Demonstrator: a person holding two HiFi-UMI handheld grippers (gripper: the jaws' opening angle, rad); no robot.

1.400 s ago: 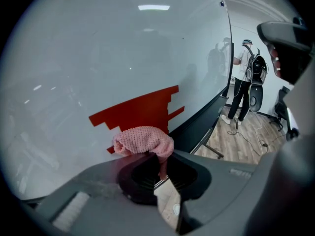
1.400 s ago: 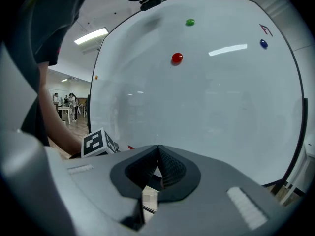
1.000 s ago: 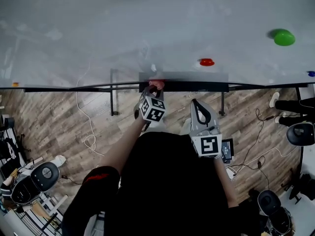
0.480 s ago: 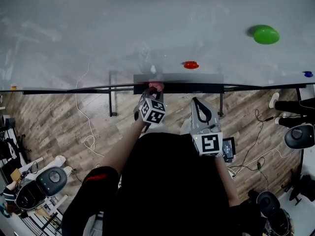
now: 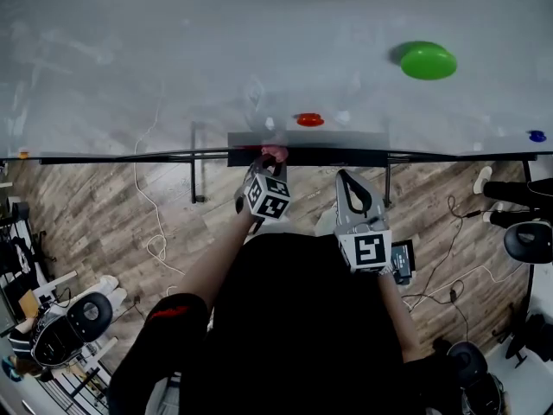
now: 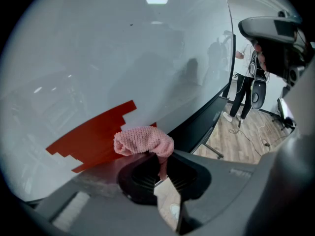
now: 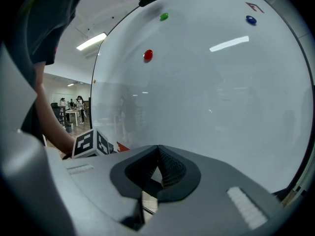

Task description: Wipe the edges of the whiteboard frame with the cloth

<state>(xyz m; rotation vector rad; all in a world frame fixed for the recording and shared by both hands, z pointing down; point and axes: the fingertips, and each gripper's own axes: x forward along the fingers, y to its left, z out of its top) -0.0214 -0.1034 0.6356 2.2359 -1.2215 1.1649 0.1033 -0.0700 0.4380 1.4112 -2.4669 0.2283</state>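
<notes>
The whiteboard (image 5: 216,67) fills the top of the head view, with its dark bottom frame edge (image 5: 130,156) running across. My left gripper (image 5: 270,159) is shut on a pink knitted cloth (image 5: 276,152) pressed against that edge. In the left gripper view the cloth (image 6: 143,140) bunches above the jaws, against the board beside a red patch (image 6: 96,134) and the dark frame (image 6: 204,121). My right gripper (image 5: 345,181) hangs back from the board, right of the left one. In its own view the right gripper (image 7: 158,170) is shut with nothing in it.
Magnets sit on the board: red (image 5: 309,120), green (image 5: 428,61), blue (image 5: 537,136). Below are the board's stand legs (image 5: 198,180), a white cable (image 5: 155,223) on the wood floor, office chairs (image 5: 65,327), and a person's shoes (image 5: 484,178) at the right.
The magnets have slid left in the head view while both grippers kept their place. The cloth has travelled right along the bottom frame edge, to just left of the red magnet.
</notes>
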